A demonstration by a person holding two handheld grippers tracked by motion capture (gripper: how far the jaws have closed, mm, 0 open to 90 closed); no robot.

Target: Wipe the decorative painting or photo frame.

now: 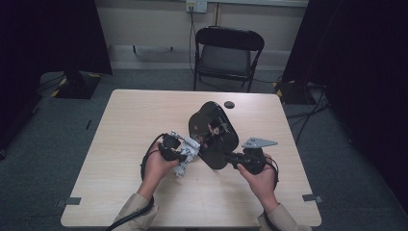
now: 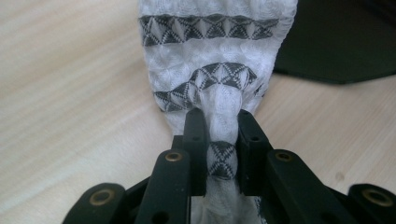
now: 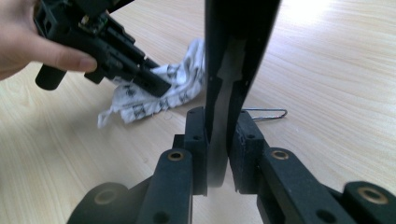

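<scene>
My counter (image 1: 120,192) holds a big black case (image 1: 214,132), lid up. My right gripper (image 3: 218,123) pinches its thin edge. My left gripper (image 2: 219,121) squeezes a white patterned cloth (image 2: 215,51) right beside the case.

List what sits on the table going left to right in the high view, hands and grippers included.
Left gripper → white patterned cloth → black frying pan → right gripper → grey three-cornered plate.
</scene>
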